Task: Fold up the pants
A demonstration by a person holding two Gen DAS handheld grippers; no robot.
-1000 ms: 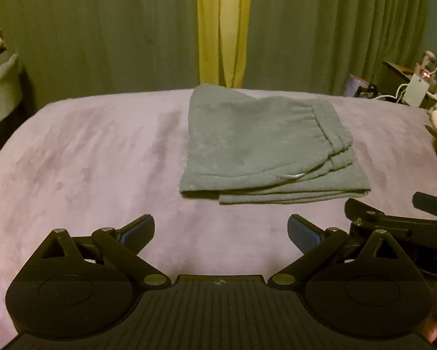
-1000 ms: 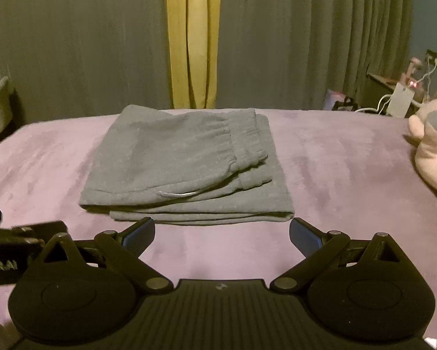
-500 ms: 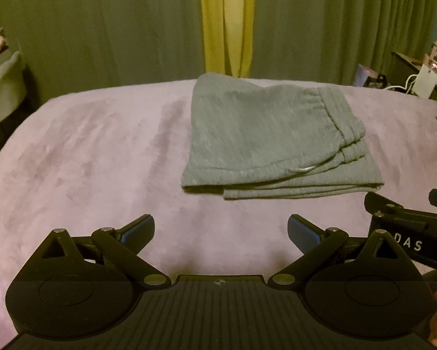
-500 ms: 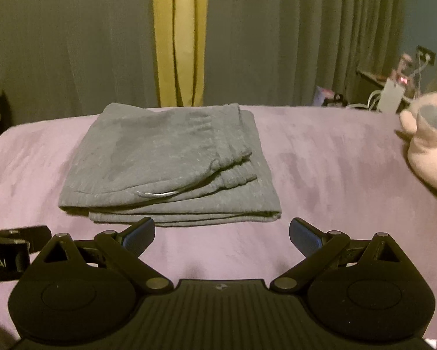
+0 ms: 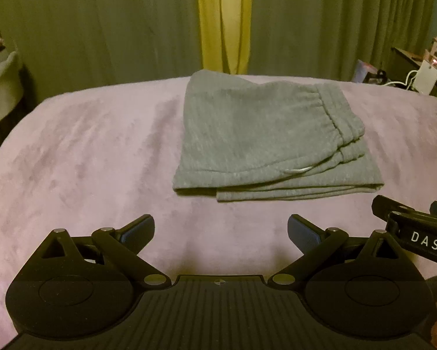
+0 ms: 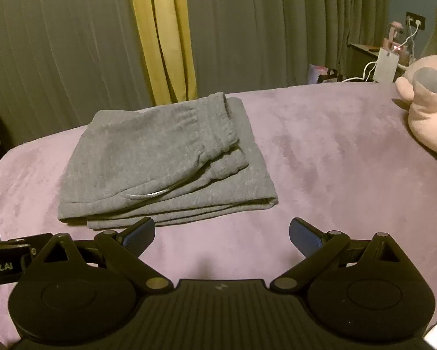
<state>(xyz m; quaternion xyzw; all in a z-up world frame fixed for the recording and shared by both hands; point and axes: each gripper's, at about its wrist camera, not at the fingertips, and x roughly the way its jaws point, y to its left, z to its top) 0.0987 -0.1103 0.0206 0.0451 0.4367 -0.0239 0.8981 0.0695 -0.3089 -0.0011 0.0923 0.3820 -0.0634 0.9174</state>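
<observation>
Grey sweatpants (image 5: 265, 137) lie folded in a flat stack on the purple bed cover, waistband on top at the right; they also show in the right wrist view (image 6: 163, 160). My left gripper (image 5: 220, 232) is open and empty, a short way in front of the stack's near edge. My right gripper (image 6: 222, 233) is open and empty, in front of the stack's near right corner, its left fingertip (image 6: 138, 233) close to the near edge. The right gripper's side shows at the right of the left wrist view (image 5: 414, 233).
The purple bed cover (image 5: 72, 160) spreads wide to the left. A pink plush toy (image 6: 428, 110) lies at the bed's right edge. Dark curtains with a yellow strip (image 5: 223, 20) hang behind. A side table with chargers and cables (image 6: 390, 55) stands at the back right.
Both grippers have shifted a little relative to the pants; the right view has swung right and tilted, so the stack sits further left. Both jaws stay open. The pants have not moved.
</observation>
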